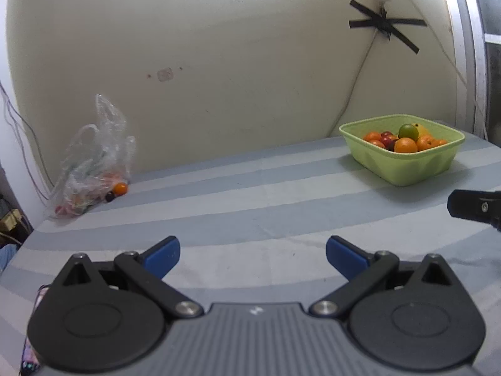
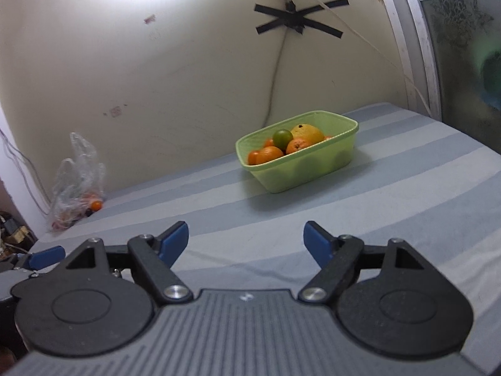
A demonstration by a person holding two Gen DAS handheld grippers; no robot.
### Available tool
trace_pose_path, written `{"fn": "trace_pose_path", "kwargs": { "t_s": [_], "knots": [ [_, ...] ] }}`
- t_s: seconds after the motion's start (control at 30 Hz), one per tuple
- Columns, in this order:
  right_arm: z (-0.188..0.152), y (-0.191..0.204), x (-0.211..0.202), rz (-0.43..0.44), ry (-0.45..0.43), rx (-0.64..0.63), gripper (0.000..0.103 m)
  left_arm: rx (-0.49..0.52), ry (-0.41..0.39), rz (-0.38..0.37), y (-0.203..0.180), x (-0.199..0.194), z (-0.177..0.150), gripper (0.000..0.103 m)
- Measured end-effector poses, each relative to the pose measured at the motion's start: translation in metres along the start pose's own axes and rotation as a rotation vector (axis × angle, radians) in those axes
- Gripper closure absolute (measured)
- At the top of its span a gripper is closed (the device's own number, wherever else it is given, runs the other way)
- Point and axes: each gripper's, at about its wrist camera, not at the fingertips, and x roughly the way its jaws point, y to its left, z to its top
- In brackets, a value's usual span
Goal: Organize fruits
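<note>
A pale green plastic basket [image 2: 300, 156] stands at the far right of the striped grey sheet [image 1: 250, 194], close to the cream wall. It already holds a heap of fruit: several oranges [image 2: 266, 155], a green lime [image 2: 282, 138] on top, a large yellow fruit [image 2: 308, 133] behind it and, seen from the left wrist, a few dark red plum-like fruits [image 1: 386, 139]. At the far left, against the wall, a crumpled clear plastic bag [image 1: 94, 163] slumps on the sheet. A small orange [image 1: 120, 188] and a darker round fruit [image 1: 109, 196] lie at its mouth, touching or just beside it, and more coloured shapes show through the film, too blurred to name.

Judging from this, most of the sorting looks done, and what remains is the handful of fruit in and beside the bag, well apart from the basket.

Both tongs are empty. The left tongs [image 1: 253, 258] have their blue pads wide apart over bare sheet near the front edge. The right tongs [image 2: 246, 242] are likewise spread with nothing between them, aimed roughly toward the basket. Neither touches any fruit; the bag lies far off to the left of both.
</note>
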Motion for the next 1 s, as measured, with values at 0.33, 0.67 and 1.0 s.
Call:
{"fn": "trace_pose_path", "kwargs": {
  "t_s": [0.33, 0.67, 1.0],
  "knots": [
    [0.003, -0.013, 0.039, -0.095, 0.055, -0.022, 0.015, 0.005, 0.066, -0.053, -0.009, 0.045, 0.003, 0.000],
    [0.008, -0.019, 0.058, -0.174, 0.071, -0.080, 0.010, -0.005, 0.106, -0.088, -0.014, 0.066, 0.001, 0.000],
    [0.004, -0.018, 0.075, -0.196, 0.083, -0.111, 0.005, -0.021, 0.088, -0.097, -0.013, 0.067, -0.001, 0.000]
  ]
}}
